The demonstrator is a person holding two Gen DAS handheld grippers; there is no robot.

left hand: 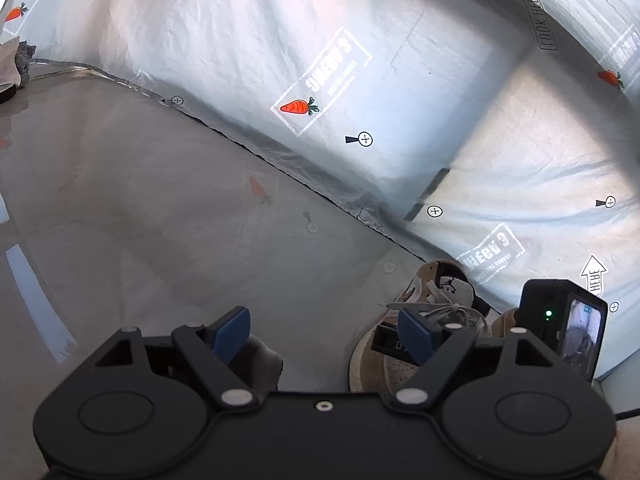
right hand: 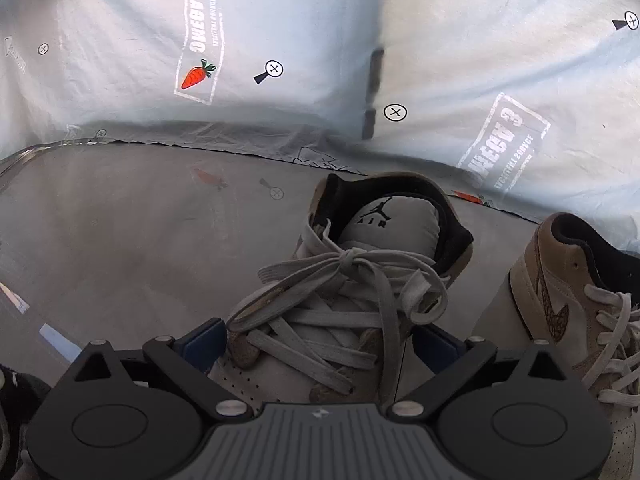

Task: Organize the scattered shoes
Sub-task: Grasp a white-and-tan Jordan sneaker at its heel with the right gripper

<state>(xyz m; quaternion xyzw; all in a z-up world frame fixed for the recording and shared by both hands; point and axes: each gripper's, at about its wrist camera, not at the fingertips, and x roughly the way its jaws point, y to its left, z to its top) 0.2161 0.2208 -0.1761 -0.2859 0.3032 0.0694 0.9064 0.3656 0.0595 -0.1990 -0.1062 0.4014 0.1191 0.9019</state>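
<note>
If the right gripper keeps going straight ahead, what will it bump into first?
Most likely the tan sneaker. The right gripper stands open with the laced front of that shoe already between its jaws, so going on it would meet the laces and tongue before the printed sheet behind.

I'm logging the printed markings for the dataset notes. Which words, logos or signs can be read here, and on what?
"AIR", under a jumping-figure logo: tongue of the tan sneaker.
"LOOK HERE", in arrows: sheet.
Stamp beside carrot: mirrored, ending in "3"; the rest unreadable.
Crossed-circle marks: signs, no text.
</note>
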